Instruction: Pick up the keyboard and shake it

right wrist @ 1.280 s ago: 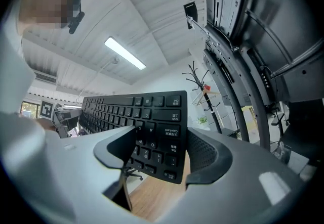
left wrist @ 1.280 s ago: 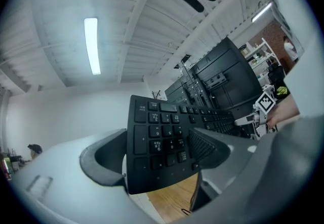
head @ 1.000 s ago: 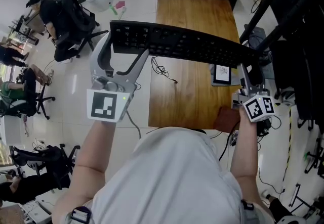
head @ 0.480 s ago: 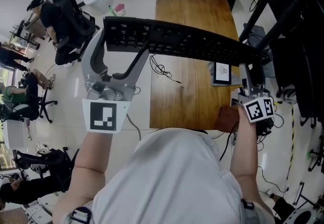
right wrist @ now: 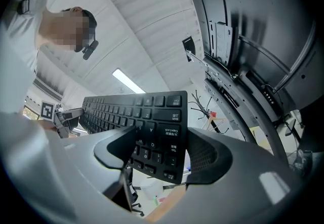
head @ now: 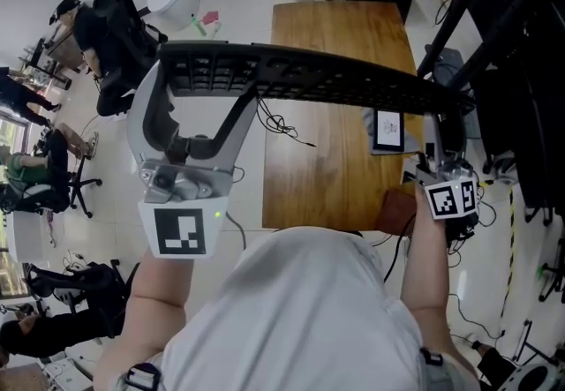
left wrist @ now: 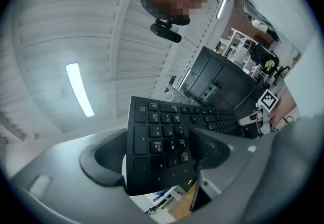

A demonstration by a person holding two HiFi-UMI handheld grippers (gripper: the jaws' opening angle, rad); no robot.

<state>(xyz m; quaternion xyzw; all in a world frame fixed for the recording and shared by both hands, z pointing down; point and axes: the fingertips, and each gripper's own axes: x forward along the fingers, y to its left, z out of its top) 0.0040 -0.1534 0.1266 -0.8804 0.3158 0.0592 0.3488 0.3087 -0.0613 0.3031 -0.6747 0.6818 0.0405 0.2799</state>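
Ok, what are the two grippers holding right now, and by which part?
One black keyboard, held at both short ends: the left gripper clamps the number-pad end, the right gripper the Caps Lock and Tab end.

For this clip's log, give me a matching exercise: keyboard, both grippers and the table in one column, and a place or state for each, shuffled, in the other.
1. keyboard
2. left gripper
3. right gripper
4. table

A. shut on the Caps Lock end
B. bare wood, down below
C. shut on the number-pad end
D. in the air, held at both ends

Pairs: 1-D, 2-C, 3-A, 4-B
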